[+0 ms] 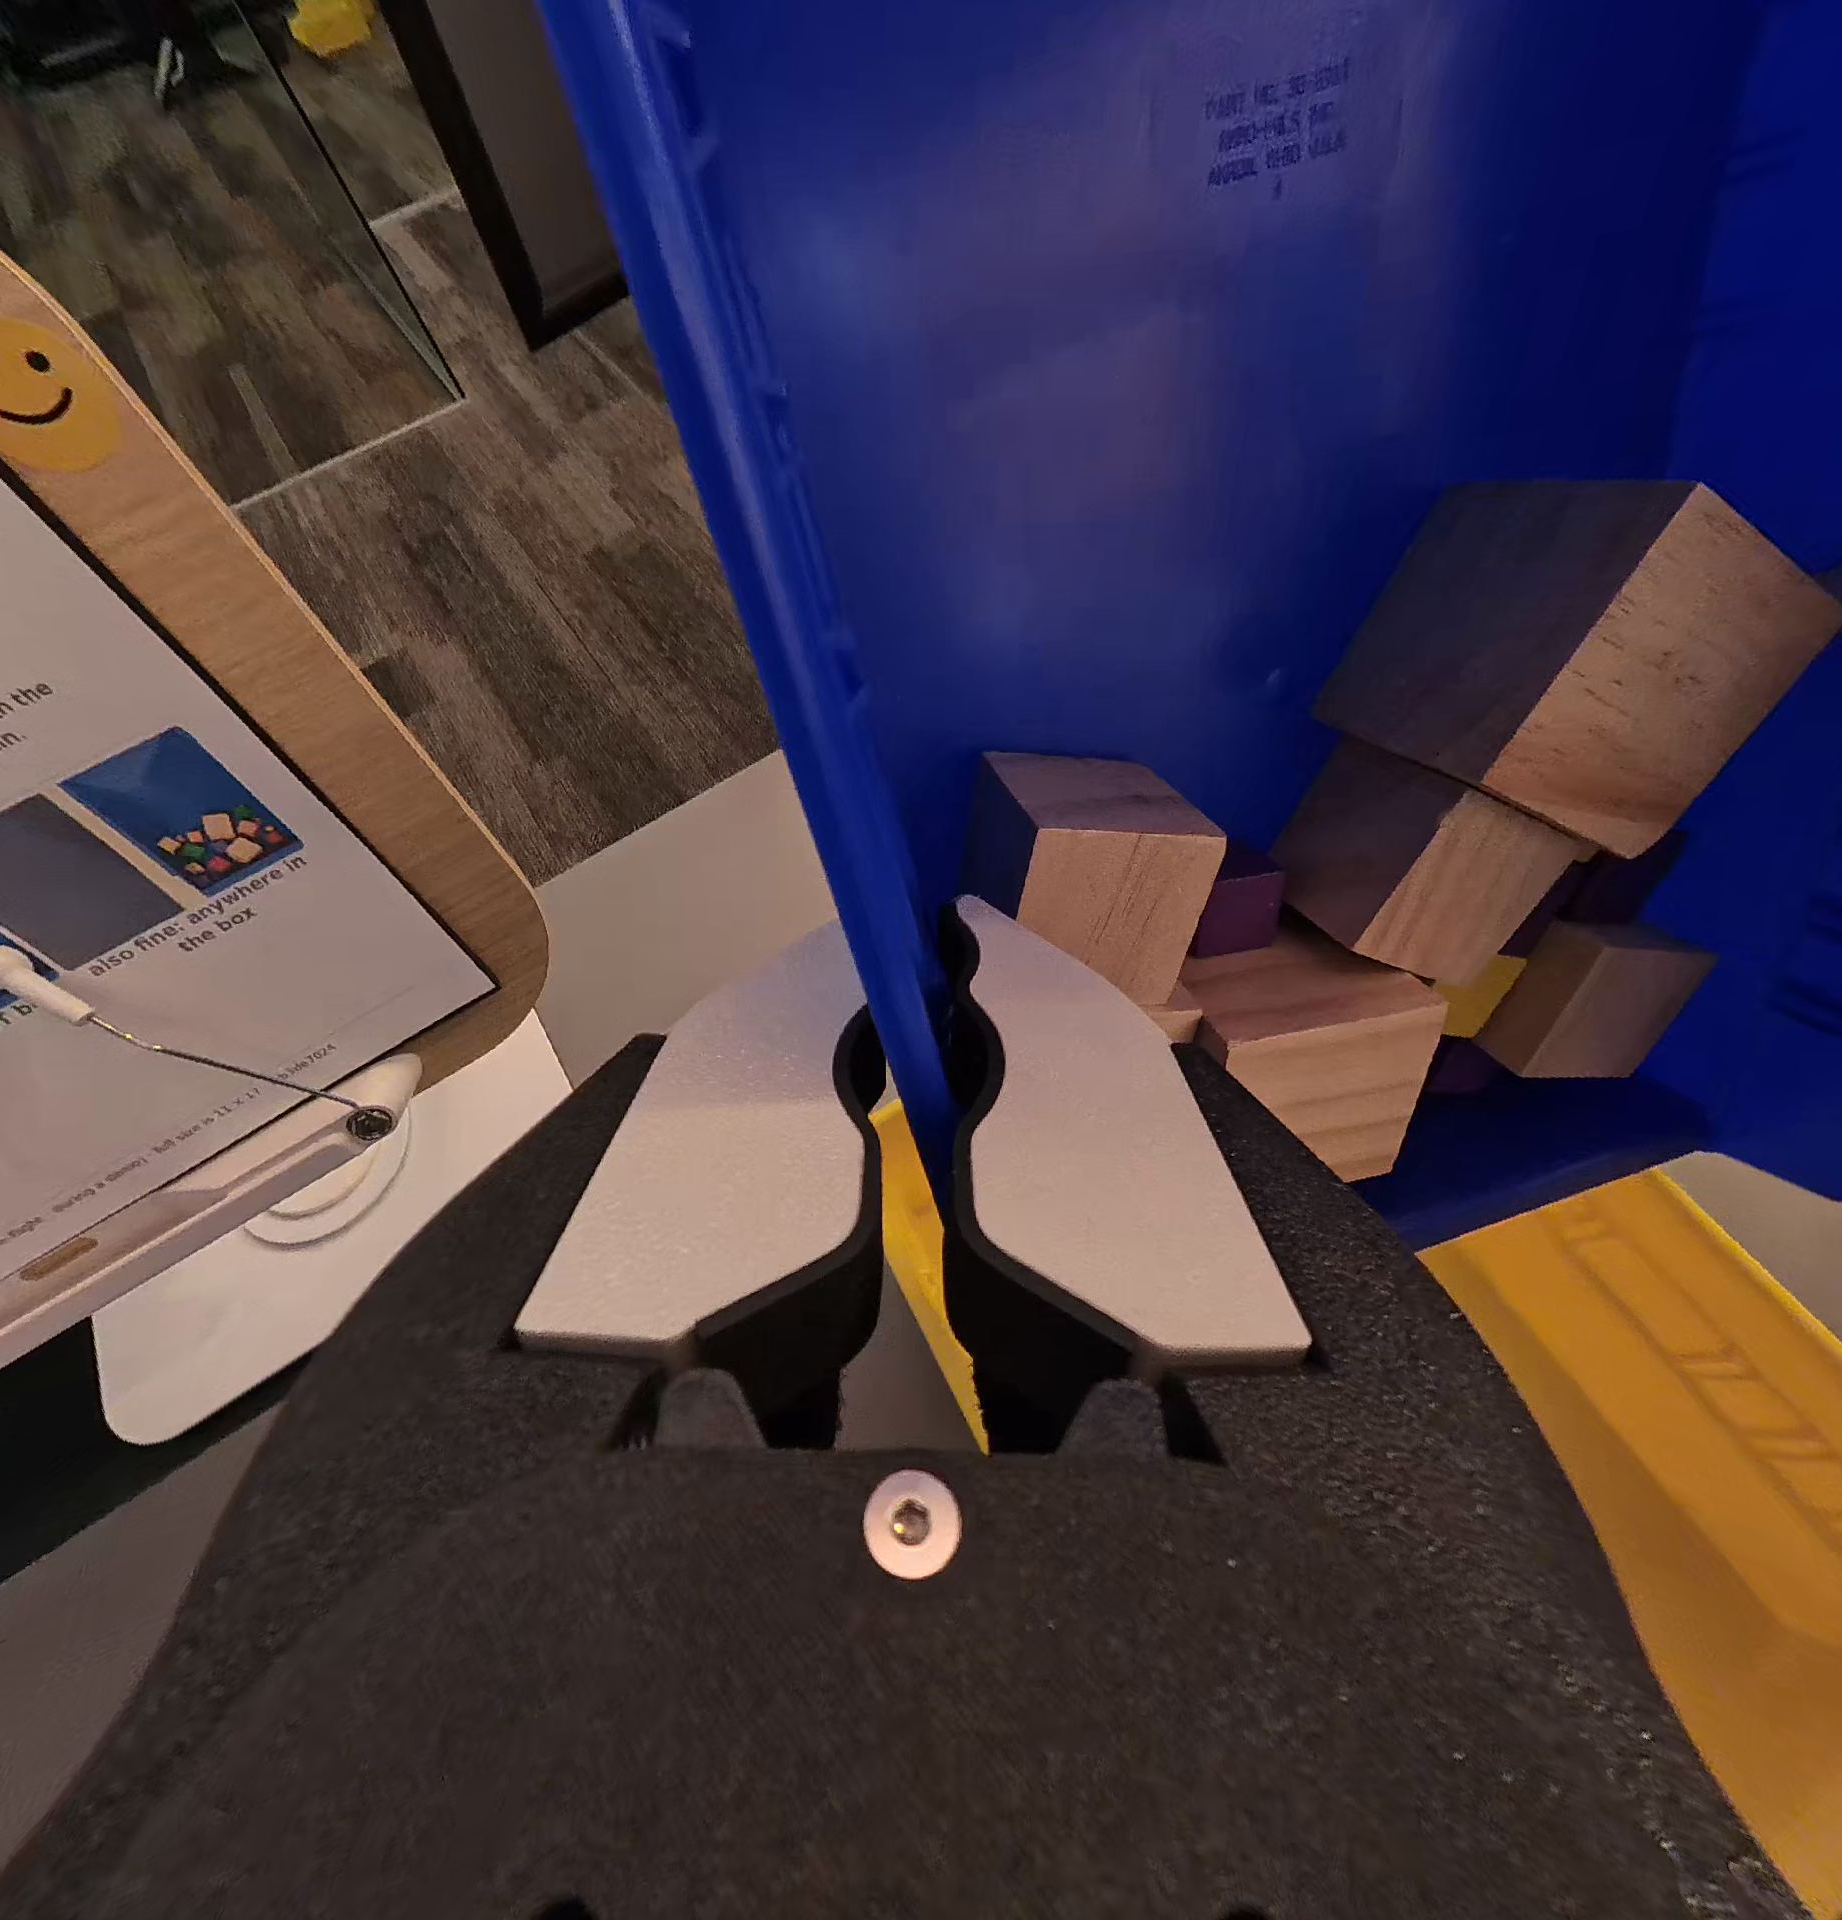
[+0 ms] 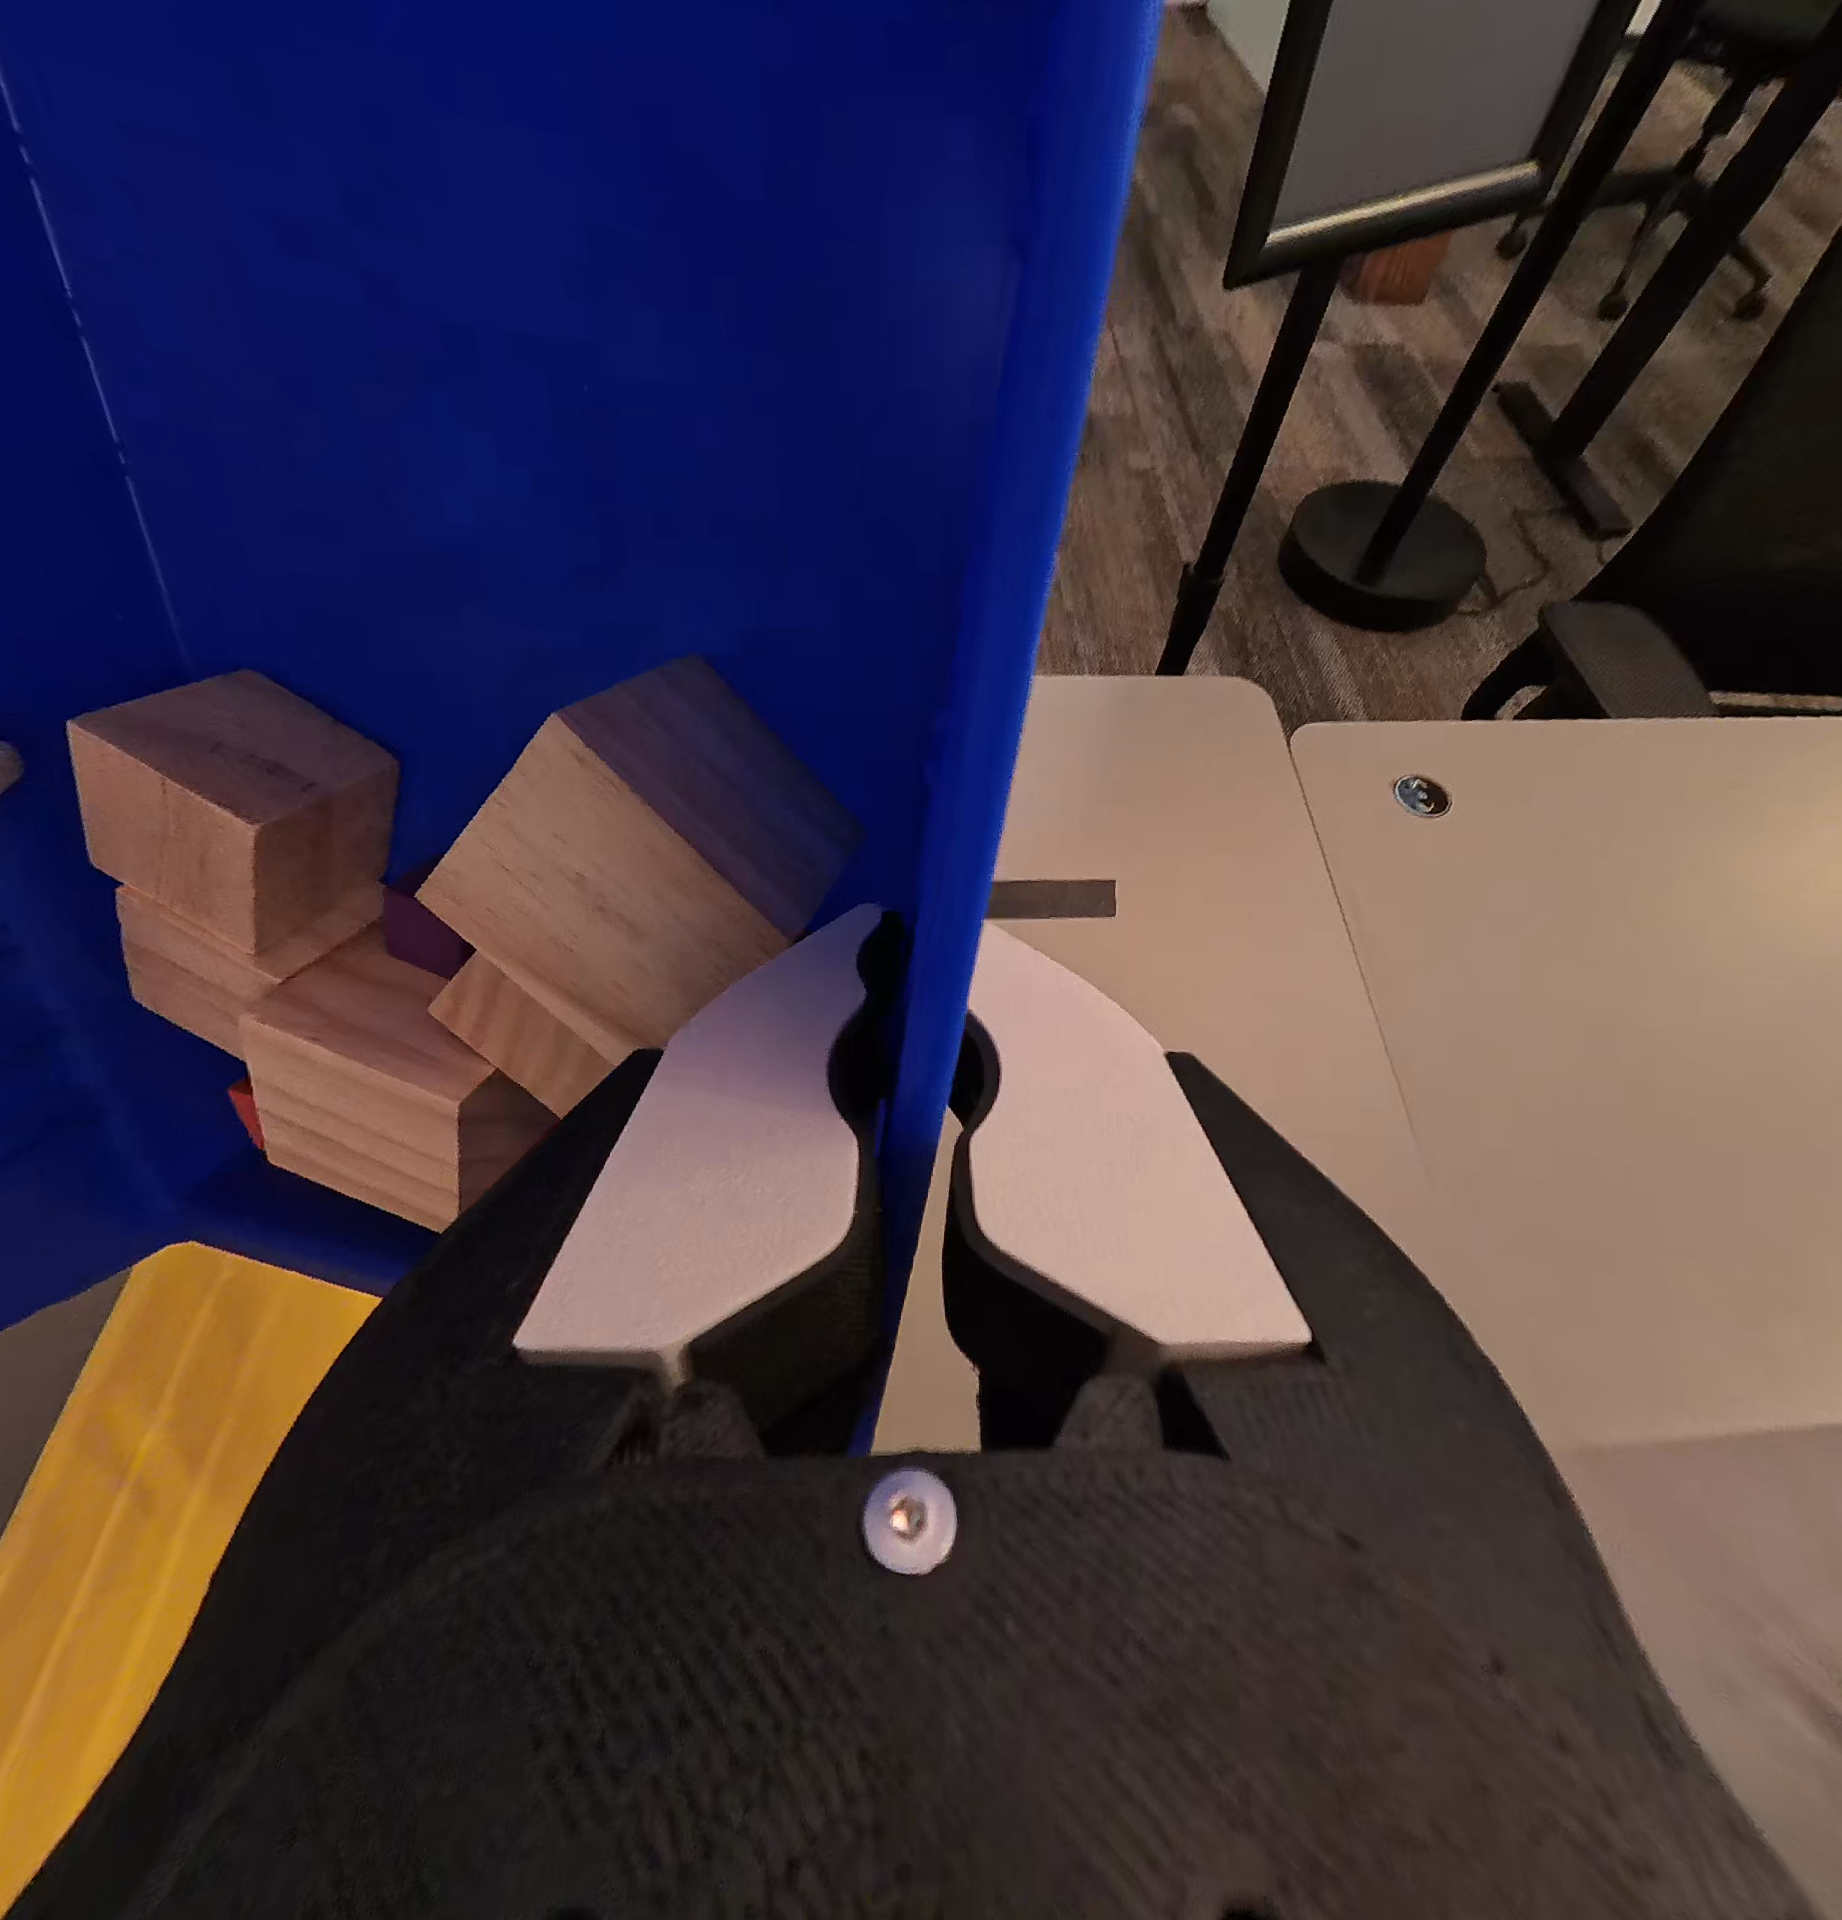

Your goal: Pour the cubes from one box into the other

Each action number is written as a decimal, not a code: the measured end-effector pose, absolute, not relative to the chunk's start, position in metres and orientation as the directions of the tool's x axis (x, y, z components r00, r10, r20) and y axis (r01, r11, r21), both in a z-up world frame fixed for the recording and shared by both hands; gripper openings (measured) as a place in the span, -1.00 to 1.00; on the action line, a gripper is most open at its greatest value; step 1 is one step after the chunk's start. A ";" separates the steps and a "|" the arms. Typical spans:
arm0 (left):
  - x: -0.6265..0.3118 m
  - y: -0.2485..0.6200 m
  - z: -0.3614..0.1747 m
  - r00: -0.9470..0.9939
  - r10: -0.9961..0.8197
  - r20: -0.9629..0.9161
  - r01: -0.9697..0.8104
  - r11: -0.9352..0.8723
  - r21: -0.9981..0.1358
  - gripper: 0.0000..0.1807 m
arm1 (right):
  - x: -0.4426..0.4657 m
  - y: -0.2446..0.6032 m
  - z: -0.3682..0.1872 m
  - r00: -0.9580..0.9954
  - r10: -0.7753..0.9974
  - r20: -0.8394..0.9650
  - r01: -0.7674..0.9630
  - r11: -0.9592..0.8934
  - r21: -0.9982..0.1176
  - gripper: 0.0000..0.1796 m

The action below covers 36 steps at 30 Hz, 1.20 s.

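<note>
I am holding the tipped blue box (image 1: 1156, 436) with the left gripper (image 1: 912, 997) and right gripper (image 2: 922, 987) each clamped on a side wall, its wooden cubes (image 1: 1416, 862) piling at the lowered near lip above the yellow box (image 1: 1675, 1403).

Glossy blue plastic box (image 1: 1156, 468), raw-grained wooden cubes (image 2: 626, 862) — matt grey fingers (image 1: 1093, 1132), textured.

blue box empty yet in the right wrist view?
No, several wooden cubes are piled against the lower wall of the tilted blue box, above the yellow box.
</note>
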State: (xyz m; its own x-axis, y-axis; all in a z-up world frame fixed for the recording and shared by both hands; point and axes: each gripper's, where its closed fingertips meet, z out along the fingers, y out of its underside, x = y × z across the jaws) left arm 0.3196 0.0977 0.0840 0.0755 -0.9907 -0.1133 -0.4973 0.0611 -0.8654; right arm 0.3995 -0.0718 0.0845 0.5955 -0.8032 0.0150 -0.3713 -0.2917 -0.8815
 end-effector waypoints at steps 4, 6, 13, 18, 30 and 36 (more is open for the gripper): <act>0.323 0.097 0.085 0.078 -0.992 -0.098 -0.459 0.051 -0.887 -0.93 | 0.400 -0.074 0.087 0.583 -0.812 0.024 -0.345 -0.275 -0.897 -0.93; 0.324 0.096 0.085 0.078 -0.993 -0.084 -0.435 0.042 -0.899 -0.93 | 0.400 -0.075 0.087 0.577 -0.816 0.029 -0.335 -0.269 -0.903 -0.93; 0.326 0.096 0.075 0.050 -0.998 -0.042 -0.387 0.020 -0.922 -0.93 | 0.394 -0.077 0.089 0.556 -0.825 0.104 -0.282 -0.304 -0.910 -0.93; 0.328 0.093 0.073 0.040 -0.999 -0.010 -0.351 -0.005 -0.936 -0.93 | 0.392 -0.081 0.095 0.516 -0.842 0.158 -0.252 -0.326 -0.911 -0.94; 0.326 0.099 0.080 0.027 -0.987 0.158 -0.220 -0.160 -0.962 -0.95 | 0.372 -0.077 0.120 0.436 -0.839 0.324 -0.089 -0.399 -0.913 -0.93; 0.325 0.101 0.079 0.016 -0.984 0.177 -0.216 -0.176 -0.960 -0.95 | 0.366 -0.076 0.120 0.413 -0.842 0.347 -0.068 -0.408 -0.910 -0.93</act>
